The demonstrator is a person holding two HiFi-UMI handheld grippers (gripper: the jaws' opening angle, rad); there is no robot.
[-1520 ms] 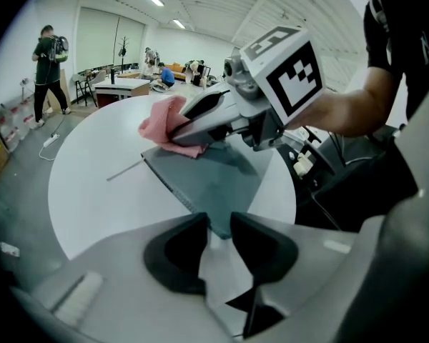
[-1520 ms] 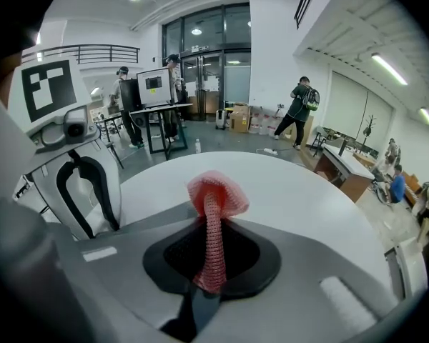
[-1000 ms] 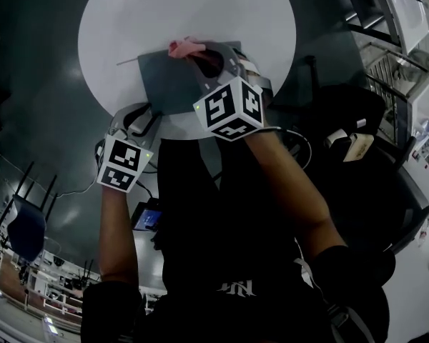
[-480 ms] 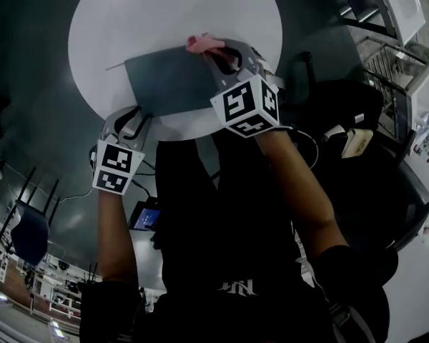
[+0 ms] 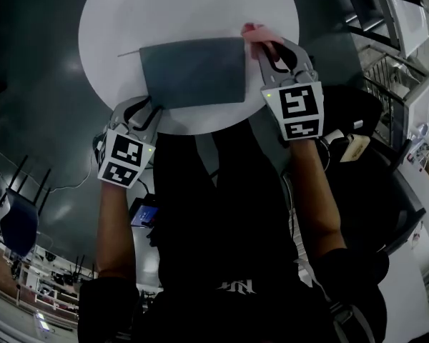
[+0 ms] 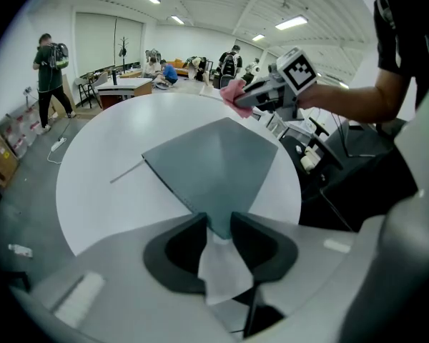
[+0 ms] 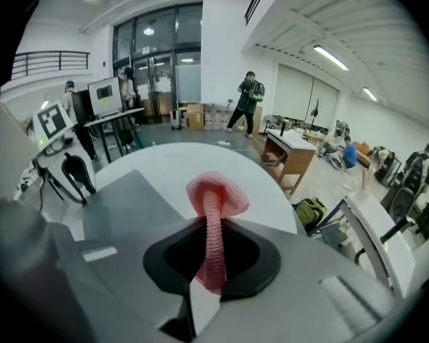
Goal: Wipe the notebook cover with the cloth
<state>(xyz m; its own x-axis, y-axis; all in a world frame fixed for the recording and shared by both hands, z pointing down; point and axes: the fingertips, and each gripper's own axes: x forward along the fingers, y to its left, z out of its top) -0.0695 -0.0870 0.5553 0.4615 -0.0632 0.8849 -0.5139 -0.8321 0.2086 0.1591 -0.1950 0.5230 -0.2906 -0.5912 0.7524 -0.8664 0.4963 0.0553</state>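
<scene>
Grey-shelled and nearest the person, the left gripper (image 6: 218,221) sat at the 7 o'clock rim of the white counter (image 5: 186,9). Its fingers stood a little apart, with the near corner of the notebook (image 5: 193,73) wedged between them and touching both. I judged this a brace, so the cover would not slide under a wiping stroke. The dark grey notebook lay closed and flat between the counter's centre and its 6 o'clock edge, a thin strip (image 5: 129,53) trailing from its 9 o'clock side. At the notebook's 2 o'clock corner the right gripper (image 5: 275,47) had its fingers closed on the pink cloth (image 7: 216,191), leaving a rounded wad proud of the tips as the wiping face. The wad sat just off that corner rather than over the cover's middle, probably at one end of a stroke. Whether it touched the cover I could not tell.
</scene>
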